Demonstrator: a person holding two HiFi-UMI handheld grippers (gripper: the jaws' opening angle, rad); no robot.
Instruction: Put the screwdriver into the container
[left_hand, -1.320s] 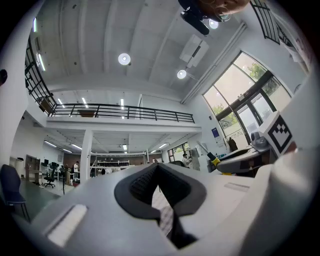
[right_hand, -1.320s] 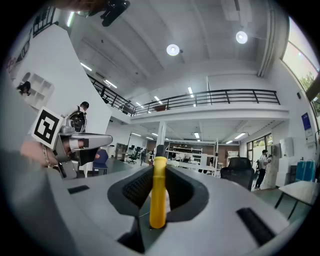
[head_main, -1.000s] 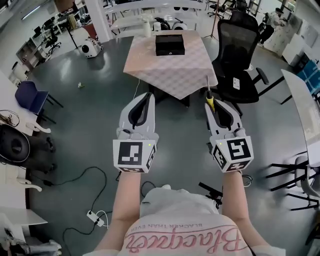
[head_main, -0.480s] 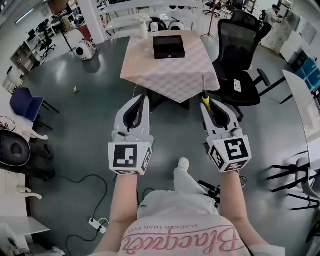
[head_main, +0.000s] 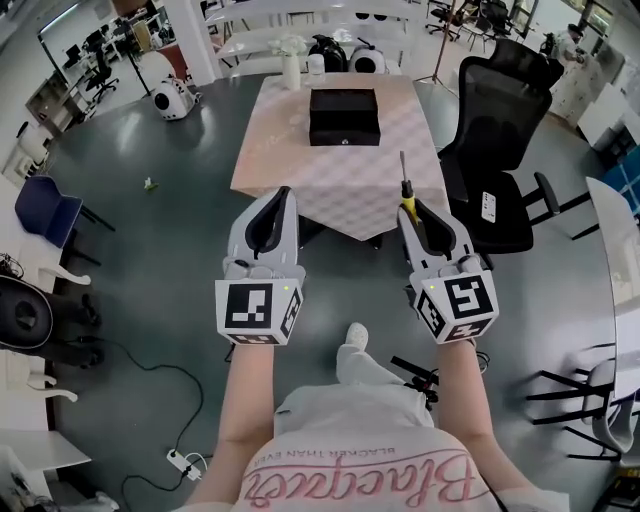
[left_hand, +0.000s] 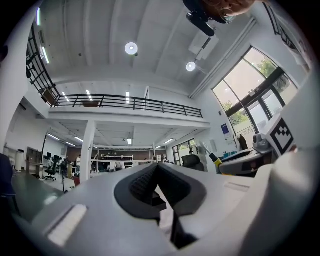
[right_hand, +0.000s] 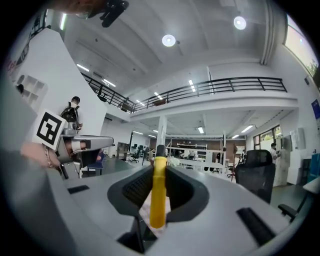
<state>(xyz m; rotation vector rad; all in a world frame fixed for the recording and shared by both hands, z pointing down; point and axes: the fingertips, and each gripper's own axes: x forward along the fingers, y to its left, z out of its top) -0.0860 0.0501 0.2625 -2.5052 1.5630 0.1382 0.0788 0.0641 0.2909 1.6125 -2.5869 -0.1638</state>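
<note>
On the checkered table (head_main: 300, 175), black container (head_main: 344, 115), screwdriver (head_main: 404, 180) clamped in right gripper (head_main: 415, 212)

The screwdriver (head_main: 404, 192) (yellow handle, slim metal shaft) points forward, clamped in the right tongs (head_main: 414, 212), apart from the black rectangular container (head_main: 344, 115) on the checkered surface (head_main: 330, 170).

Left gripper (head_main: 283, 196) fingers closed, empty; right gripper (head_main: 410, 208) fingers clamp the screwdriver (right_hand: 158, 192), both held forward.
</note>
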